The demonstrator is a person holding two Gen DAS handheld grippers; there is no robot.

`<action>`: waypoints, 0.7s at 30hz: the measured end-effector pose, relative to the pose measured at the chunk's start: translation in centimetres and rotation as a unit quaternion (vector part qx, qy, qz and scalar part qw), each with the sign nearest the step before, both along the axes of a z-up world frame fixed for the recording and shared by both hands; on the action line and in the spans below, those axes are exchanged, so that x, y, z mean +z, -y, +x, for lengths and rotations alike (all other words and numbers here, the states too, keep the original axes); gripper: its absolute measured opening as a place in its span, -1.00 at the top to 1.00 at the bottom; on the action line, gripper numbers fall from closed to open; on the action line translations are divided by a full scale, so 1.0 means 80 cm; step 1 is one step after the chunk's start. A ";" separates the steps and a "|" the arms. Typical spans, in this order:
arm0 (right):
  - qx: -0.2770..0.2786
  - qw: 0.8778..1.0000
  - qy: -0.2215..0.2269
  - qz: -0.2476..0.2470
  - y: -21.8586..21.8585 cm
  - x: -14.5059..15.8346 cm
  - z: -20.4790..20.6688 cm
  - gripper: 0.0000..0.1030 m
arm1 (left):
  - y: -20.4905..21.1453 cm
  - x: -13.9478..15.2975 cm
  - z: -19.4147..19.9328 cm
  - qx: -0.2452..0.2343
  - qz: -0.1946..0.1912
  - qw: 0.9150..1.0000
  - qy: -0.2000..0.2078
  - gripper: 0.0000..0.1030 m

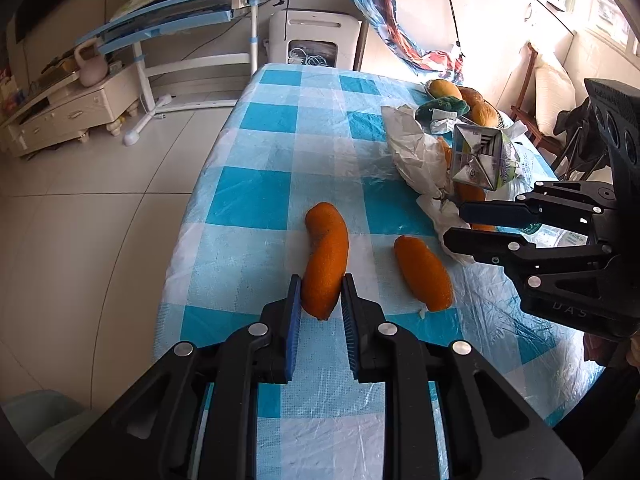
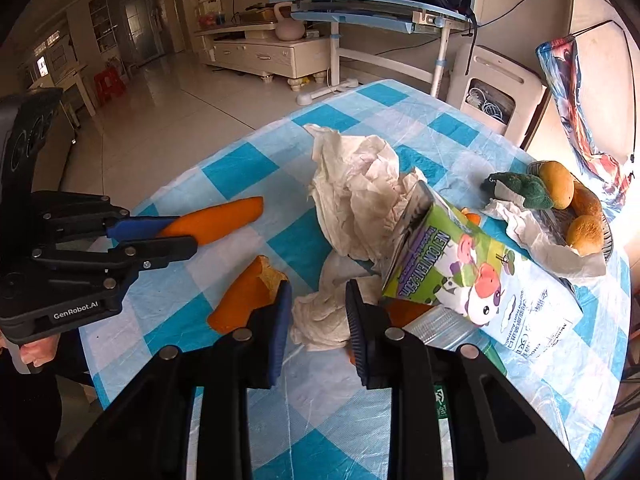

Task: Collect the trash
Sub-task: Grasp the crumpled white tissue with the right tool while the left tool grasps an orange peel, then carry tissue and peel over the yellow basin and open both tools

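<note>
A curved orange peel (image 1: 326, 256) lies on the blue-and-white check tablecloth (image 1: 280, 128), and my left gripper (image 1: 320, 292) is shut on its near end. In the right wrist view the same left gripper (image 2: 176, 236) pinches that peel (image 2: 224, 214). A second peel (image 1: 422, 274) lies loose beside it, just left of my right gripper (image 2: 318, 300). The right gripper is shut on a crumpled white tissue (image 2: 320, 316); from the left wrist view the right gripper (image 1: 452, 226) pinches that tissue (image 1: 434, 206). A green milk carton (image 2: 452, 264) leans against more crumpled paper (image 2: 356, 196).
A basket of buns (image 2: 576, 208) and a green plush toy (image 2: 520, 190) sit at the far right of the table. A printed white bag (image 2: 532, 320) lies under the carton. The table's edge (image 1: 200, 200) drops to tiled floor on the left. A blue desk (image 1: 180, 16) stands beyond.
</note>
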State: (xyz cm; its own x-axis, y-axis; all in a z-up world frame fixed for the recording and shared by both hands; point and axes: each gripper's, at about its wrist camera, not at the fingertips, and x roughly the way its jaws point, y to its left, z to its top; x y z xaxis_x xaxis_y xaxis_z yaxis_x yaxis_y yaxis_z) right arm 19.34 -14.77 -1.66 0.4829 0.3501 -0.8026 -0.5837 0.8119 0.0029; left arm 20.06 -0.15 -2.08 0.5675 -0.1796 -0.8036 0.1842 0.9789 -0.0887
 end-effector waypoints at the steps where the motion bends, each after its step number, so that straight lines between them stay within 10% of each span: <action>1: 0.002 1.000 0.010 -0.019 -0.003 -0.002 -0.003 0.47 | 0.001 0.000 -0.001 0.000 0.001 1.000 0.000 0.64; 10: 0.007 0.991 0.080 -0.106 -0.017 -0.016 -0.013 0.59 | 0.007 0.000 -0.006 -0.003 0.007 1.000 0.007 0.64; 12: 0.000 0.994 0.076 -0.084 -0.009 -0.010 -0.011 0.93 | 0.007 0.003 -0.008 -0.002 0.007 1.000 0.010 0.64; 21: -0.026 0.997 0.033 0.060 0.033 0.034 -0.029 0.94 | -0.001 0.014 -0.031 0.006 -0.013 1.000 0.021 0.64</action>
State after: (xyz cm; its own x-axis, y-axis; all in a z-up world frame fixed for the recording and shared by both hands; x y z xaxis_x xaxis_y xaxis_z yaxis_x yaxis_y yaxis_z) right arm 16.99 -17.42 1.05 0.5537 0.4154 -0.7217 -0.5434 0.8370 0.0648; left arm 17.54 -0.08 -0.96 0.6029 -0.1928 -0.7742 0.1772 0.9785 -0.1056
